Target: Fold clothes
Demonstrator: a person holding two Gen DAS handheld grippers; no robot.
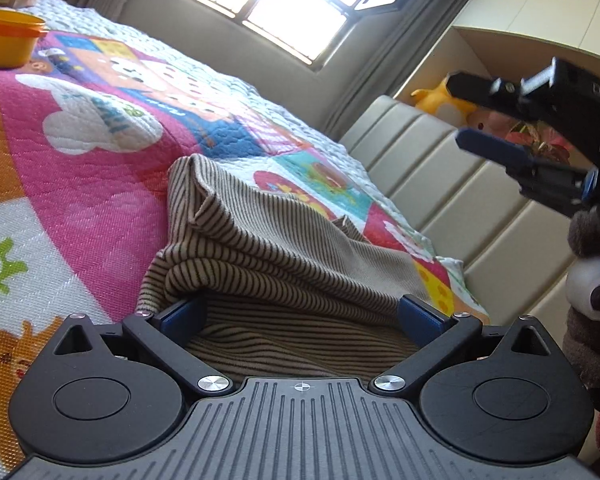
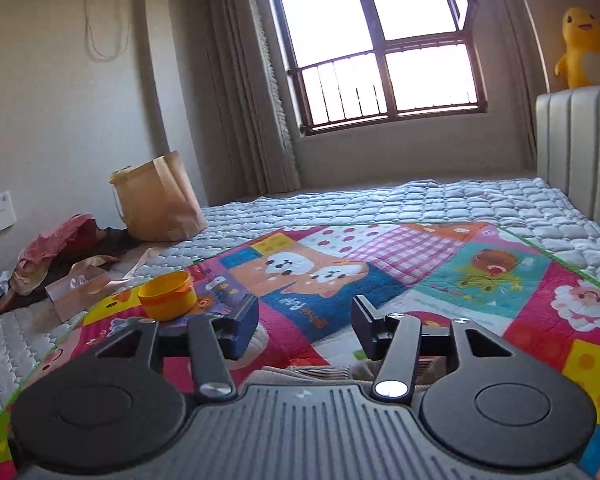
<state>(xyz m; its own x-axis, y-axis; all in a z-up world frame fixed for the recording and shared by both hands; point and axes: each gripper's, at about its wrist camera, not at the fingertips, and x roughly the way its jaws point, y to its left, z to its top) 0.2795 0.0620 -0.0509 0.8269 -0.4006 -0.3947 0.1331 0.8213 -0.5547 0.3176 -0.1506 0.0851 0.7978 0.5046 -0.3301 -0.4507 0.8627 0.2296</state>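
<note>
Leftmost, on the play mat's left edge: an orange plastic cup, upright, with a brown paper bag and a heap of reddish clothes beyond it on the grey quilted mattress. Same cup at the far left of the left wrist view.

Further right, mid-mat: a beige striped garment, bunched in loose folds, its near edge lying between the spread fingers of the left gripper — released, wide apart, blue pads flanking the cloth but not pinching it. Only a sliver of that garment visible under the right wrist camera.

Right gripper raised above the mat, fingers parted and holding nothing; seen also from the left wrist view at the right edge as the right gripper, in the air beside the padded headboard, jaws apart.

Far right — a yellow plush duck perched atop the headboard's top edge, and a grey-and-white plush toy at the frame's edge.
</note>
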